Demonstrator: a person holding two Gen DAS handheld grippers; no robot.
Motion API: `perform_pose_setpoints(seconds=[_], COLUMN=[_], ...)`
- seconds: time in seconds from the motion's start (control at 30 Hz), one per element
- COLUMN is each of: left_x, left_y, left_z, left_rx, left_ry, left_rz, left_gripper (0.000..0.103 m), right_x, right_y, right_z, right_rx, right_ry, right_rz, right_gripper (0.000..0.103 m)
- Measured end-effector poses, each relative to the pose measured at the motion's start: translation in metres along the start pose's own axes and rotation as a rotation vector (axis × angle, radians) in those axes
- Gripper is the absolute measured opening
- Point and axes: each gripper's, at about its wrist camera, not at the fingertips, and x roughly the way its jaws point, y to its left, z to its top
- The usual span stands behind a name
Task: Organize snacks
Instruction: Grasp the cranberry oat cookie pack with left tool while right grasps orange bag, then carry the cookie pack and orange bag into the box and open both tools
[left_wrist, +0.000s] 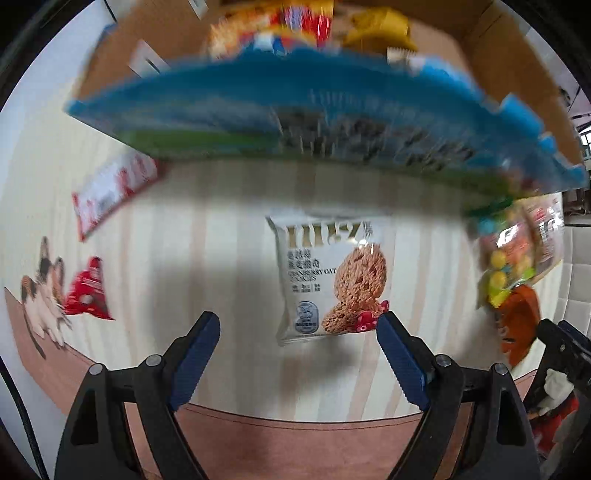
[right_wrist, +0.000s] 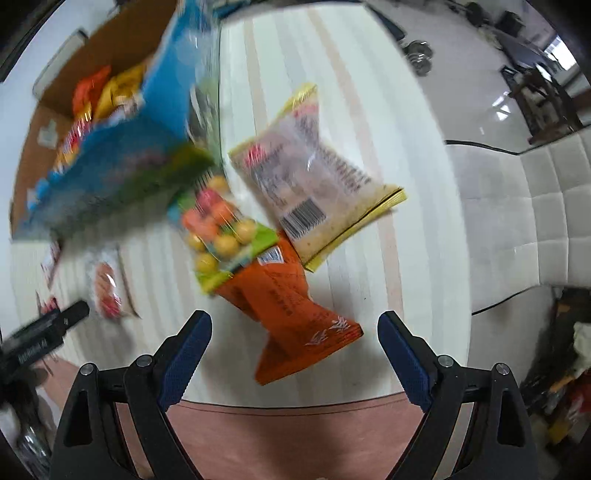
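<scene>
My left gripper (left_wrist: 297, 325) is open and empty, just in front of a white cranberry oat cookie pack (left_wrist: 330, 275) lying on the striped cloth. A large blue snack bag (left_wrist: 295, 122) is blurred in mid-air above the cloth, between the cookie pack and the cardboard box (left_wrist: 517, 55); it also shows in the right wrist view (right_wrist: 122, 155). My right gripper (right_wrist: 295, 325) is open and empty over an orange packet (right_wrist: 291, 314). Beyond it lie a pack of coloured candy balls (right_wrist: 218, 229) and a clear yellow-edged bag (right_wrist: 314, 173).
The cardboard box (right_wrist: 122, 40) holds yellow and red snack bags (left_wrist: 376, 29). A red-and-white bar (left_wrist: 110, 188) and a small red pack (left_wrist: 88, 291) lie at the left. A white tufted seat (right_wrist: 524, 214) stands beyond the table's right edge.
</scene>
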Motion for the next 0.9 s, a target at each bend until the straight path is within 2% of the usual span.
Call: perform_pose_setpoints(seconds=[0.17, 0.2, 0.23, 0.3, 0.33, 0.43, 0.53, 0.67, 0.73, 0.8, 0.9], left_x=[0.021, 0.024, 0.026, 0.028, 0.028, 0.032, 0.037, 0.043, 0.042, 0.037, 0.034], left_y=[-0.007, -0.009, -0.011, -0.016, -0.018, -0.024, -0.028, -0.029, -0.034, -0.035, -0.030], left_z=[0.007, 0.008, 0.010, 0.011, 0.012, 0.015, 0.022, 0.030, 0.030, 0.030, 0.028], left_rx=[-0.002, 0.000, 0.006, 0.012, 0.015, 0.022, 0.024, 0.024, 0.025, 0.026, 0.016], left_ry=[0.057, 0.068, 0.075, 0.084, 0.086, 0.095, 0.111, 0.116, 0.095, 0.078, 0.070], left_rz=[-0.021, -0.027, -0.049, -0.052, -0.053, -0.049, -0.061, -0.061, -0.053, -0.050, -0.056], left_gripper=[0.087, 0.087, 0.087, 0.087, 0.087, 0.087, 0.087, 0.087, 0.080, 0.068, 0.067], right_x=[0.029, 0.032, 0.036, 0.042, 0.044, 0.049, 0.056, 0.060, 0.065, 0.067, 0.072], right_y=[0.001, 0.001, 0.001, 0.000, -0.002, -0.008, -0.012, -0.012, -0.007, -0.002, 0.004], right_z=[0.010, 0.012, 0.013, 0.016, 0.015, 0.007, -0.007, -0.012, -0.013, -0.014, -0.021], right_rx=[-0.073, -0.077, -0.077, -0.049, -0.019, 0.080, 0.165, 0.177, 0.185, 0.171, 0.151], right_ry=[0.049, 0.056, 0.067, 0.093, 0.104, 0.143, 0.188, 0.176, 0.186, 0.191, 0.196], right_rz=[-0.016, -0.015, -0.011, 0.009, 0.034, 0.078, 0.131, 0.108, 0.114, 0.096, 0.076], right_gripper=[0.093, 0.088, 0.074, 0.061, 0.051, 0.040, 0.040, 0.047, 0.047, 0.047, 0.046])
